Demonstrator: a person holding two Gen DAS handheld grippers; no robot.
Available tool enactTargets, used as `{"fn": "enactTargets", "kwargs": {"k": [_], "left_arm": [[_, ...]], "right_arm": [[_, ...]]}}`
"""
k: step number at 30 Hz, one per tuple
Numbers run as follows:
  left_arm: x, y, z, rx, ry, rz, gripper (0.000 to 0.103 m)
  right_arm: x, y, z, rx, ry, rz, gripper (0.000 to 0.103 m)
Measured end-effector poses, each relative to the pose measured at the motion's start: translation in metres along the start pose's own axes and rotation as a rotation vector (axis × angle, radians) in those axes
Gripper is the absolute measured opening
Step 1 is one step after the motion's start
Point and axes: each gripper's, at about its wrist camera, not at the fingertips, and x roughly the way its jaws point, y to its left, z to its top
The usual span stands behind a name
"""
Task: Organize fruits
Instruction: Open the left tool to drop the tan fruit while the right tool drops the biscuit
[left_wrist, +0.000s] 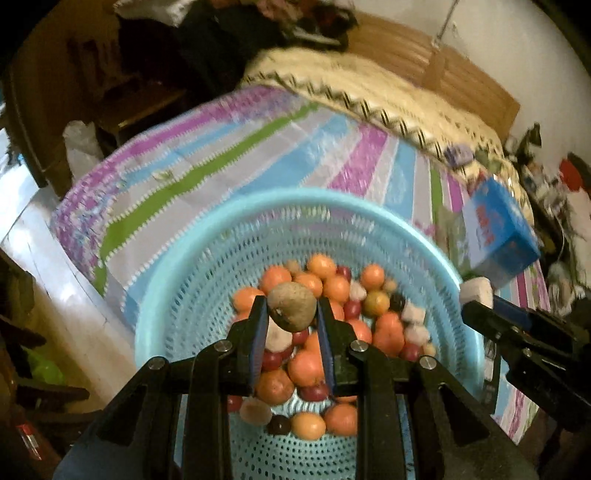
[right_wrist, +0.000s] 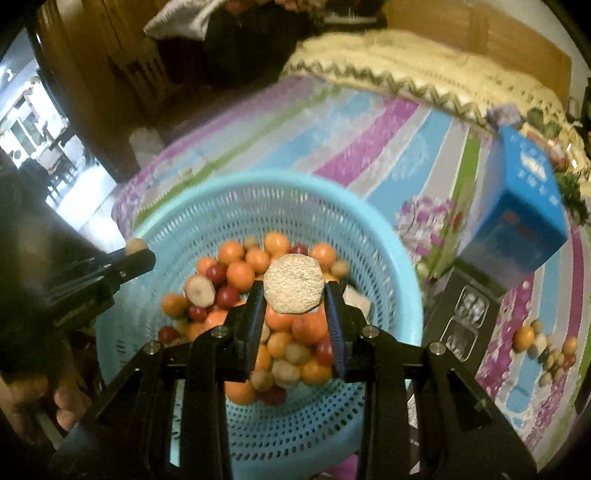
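A light blue perforated basket (left_wrist: 177, 295) (right_wrist: 399, 266) sits on a striped cloth and holds many small fruits: oranges (left_wrist: 306, 367) (right_wrist: 240, 275), dark red round ones (left_wrist: 314, 392) and pale pieces. My left gripper (left_wrist: 291, 310) is shut on a brown, rough-skinned fruit (left_wrist: 291, 308) above the basket. My right gripper (right_wrist: 295, 291) is shut on a pale, rough cut fruit piece (right_wrist: 294, 289) above the basket. Each gripper shows at the other view's edge: the right one (left_wrist: 480, 295) with its white piece, the left one (right_wrist: 136, 251) with its brown fruit.
A blue carton (left_wrist: 495, 236) (right_wrist: 521, 206) stands right of the basket. A black tray with clear cups (right_wrist: 461, 321) lies beside it. A few loose fruits (right_wrist: 546, 350) lie on the cloth at right. A cream blanket (left_wrist: 369, 92) covers the bed behind.
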Motion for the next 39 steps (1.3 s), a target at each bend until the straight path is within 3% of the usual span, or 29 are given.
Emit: {"fn": "enactTargets", "kwargs": {"k": [7, 29, 30, 33, 35, 39], "left_arm": [[0.024, -0.005, -0.011, 0.023, 0.103, -0.012, 0.026], [0.024, 0.001, -0.013, 0.023, 0.116, -0.01, 0.026], [0.025, 0.0, -0.013, 0.025, 0.12, -0.01, 0.027], [0.026, 0.003, -0.015, 0.013, 0.113, -0.009, 0.052], [0.027, 0.003, -0.015, 0.009, 0.108, -0.006, 0.055], [0.026, 0.005, -0.015, 0.002, 0.099, 0.001, 0.064]], "right_arm": [[0.018, 0.0, -0.014, 0.006, 0.11, 0.037, 0.033], [0.025, 0.003, -0.016, -0.003, 0.13, 0.048, 0.034], [0.025, 0.003, -0.016, -0.001, 0.125, 0.05, 0.034], [0.023, 0.002, -0.014, 0.007, 0.115, 0.055, 0.038], [0.021, 0.001, -0.014, 0.009, 0.107, 0.058, 0.051], [0.02, 0.001, -0.014, 0.011, 0.099, 0.06, 0.052]]}}
